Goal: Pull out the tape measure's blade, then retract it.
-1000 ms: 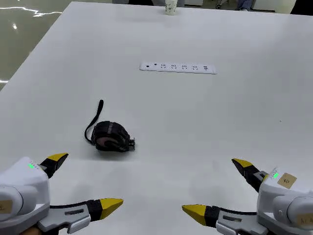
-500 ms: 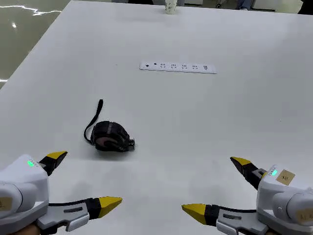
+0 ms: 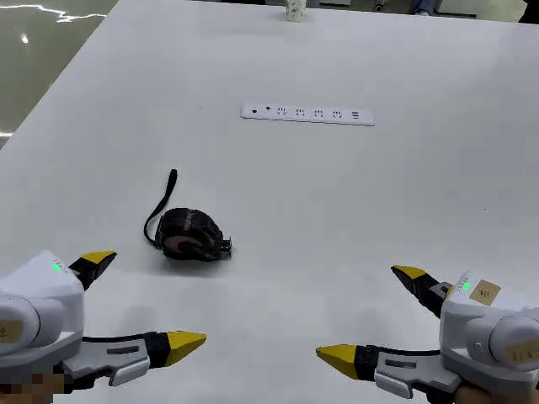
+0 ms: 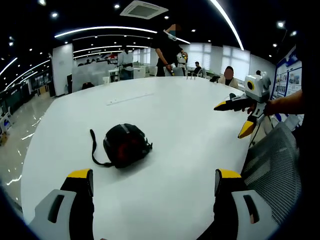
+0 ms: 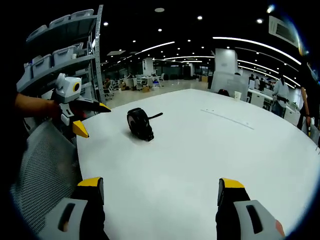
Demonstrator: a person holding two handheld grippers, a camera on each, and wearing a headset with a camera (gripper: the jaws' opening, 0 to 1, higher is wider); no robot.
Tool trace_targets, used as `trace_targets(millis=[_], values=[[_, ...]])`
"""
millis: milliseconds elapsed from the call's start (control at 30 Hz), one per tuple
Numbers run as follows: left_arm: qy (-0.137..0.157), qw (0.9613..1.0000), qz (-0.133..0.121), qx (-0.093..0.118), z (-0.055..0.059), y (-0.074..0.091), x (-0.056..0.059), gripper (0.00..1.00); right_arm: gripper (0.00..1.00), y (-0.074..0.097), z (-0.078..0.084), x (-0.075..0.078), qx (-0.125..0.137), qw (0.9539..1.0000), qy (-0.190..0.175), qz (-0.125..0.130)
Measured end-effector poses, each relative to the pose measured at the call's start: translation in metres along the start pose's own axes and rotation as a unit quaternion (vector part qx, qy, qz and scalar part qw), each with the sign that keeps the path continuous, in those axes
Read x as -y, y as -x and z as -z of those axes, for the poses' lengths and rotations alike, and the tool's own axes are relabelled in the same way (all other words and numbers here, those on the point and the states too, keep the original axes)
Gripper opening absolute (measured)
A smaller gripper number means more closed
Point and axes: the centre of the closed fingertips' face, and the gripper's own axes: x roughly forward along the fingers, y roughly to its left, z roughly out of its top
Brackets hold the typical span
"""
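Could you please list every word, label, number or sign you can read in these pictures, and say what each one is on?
No text is legible anywhere.
Tan sticker on the right tongs: marks too small to read.
Cropped label on the left tongs: blurred.
Power strip: dark marks, too small to tell.
Tape measure: reddish face, no readable print.
Wall posters: blurred.
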Motion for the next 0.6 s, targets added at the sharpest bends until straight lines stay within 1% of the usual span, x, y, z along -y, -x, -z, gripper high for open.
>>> trace_targets(millis=[167, 267, 433, 600], values=[[-0.002, 1.0, 0.002, -0.009, 0.0, -0.003, -0.006, 0.99, 0.9, -0.004, -0.001, 0.002, -0.004, 0.9999, 0.007, -0.007], [-0.002, 0.9999, 0.005, -0.009, -0.002, -0.005, -0.009, 0.99, 0.87, -0.007, -0.002, 0.004, -0.007, 0.9998, 0.012, -0.013], [-0.01, 0.9998, 0.012, -0.012, -0.004, -0.01, -0.012, 0.98, 0.83, -0.012, -0.002, 0.006, -0.013, 0.9994, 0.023, -0.021], [-0.018, 0.9995, 0.02, -0.016, -0.006, -0.015, -0.016, 0.97, 0.78, -0.018, -0.001, 0.01, -0.025, 0.9986, 0.036, -0.029]])
